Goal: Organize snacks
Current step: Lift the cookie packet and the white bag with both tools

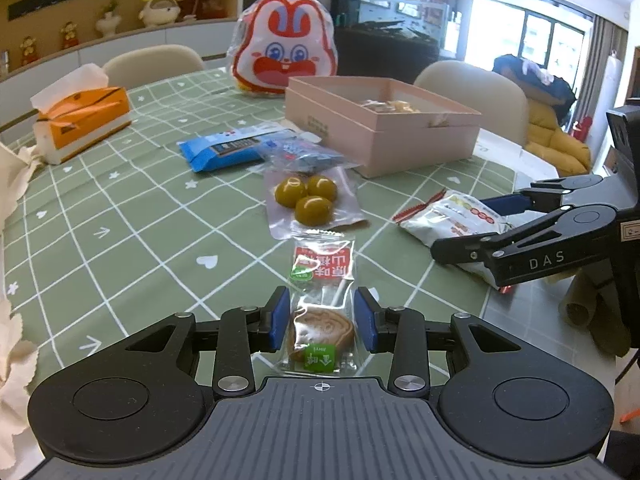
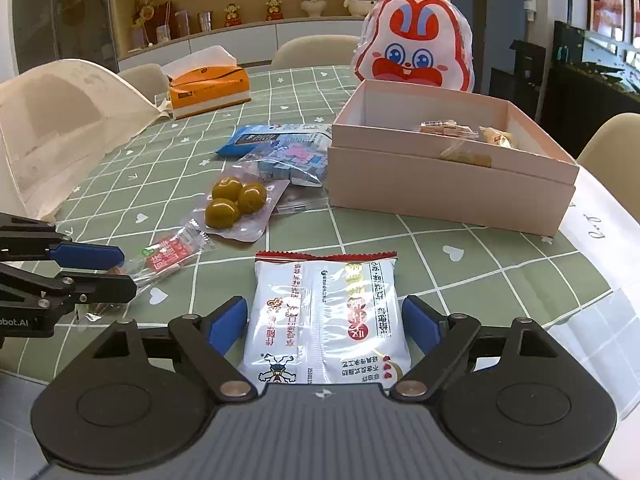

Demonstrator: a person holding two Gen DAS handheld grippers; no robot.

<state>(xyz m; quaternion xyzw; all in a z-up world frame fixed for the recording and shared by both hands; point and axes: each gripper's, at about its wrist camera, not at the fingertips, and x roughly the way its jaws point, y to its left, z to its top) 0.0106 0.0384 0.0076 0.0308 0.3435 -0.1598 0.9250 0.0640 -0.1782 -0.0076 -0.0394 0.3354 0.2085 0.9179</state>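
Between the blue pads of the left gripper [image 1: 322, 300]: clear lollipop packet [image 1: 323, 264], flat on the tablecloth [image 1: 120, 220], long axis running near to far, round brown sweet at the near end, red label pointing far. Jaws narrow, pads right at the wrapper's edges; cannot tell whether pressing or only flanking.

Further right, inside the right gripper [image 2: 324, 308]: white snack packet [image 2: 324, 320] lying flat, long axis also near to far, red serrated seal at the far end. Jaws spread wide, pads just beside its long sides with a sliver of gap, nothing held.

Beyond, far right: open pink box [image 2: 440, 184] holding a few small wrapped snacks along its far side. Left of the box: vacuum pouch of three green balls [image 2: 234, 204], clear bag of blue pieces [image 2: 288, 160], blue packet [image 1: 224, 148].

Green checked cloth with white hearts and arrows over the table. Orange tissue box [image 1: 80, 120] far left, red-and-white rabbit bag [image 1: 284, 48] behind the box, beige chairs around, shelf of figurines [image 2: 272, 8] along the far wall
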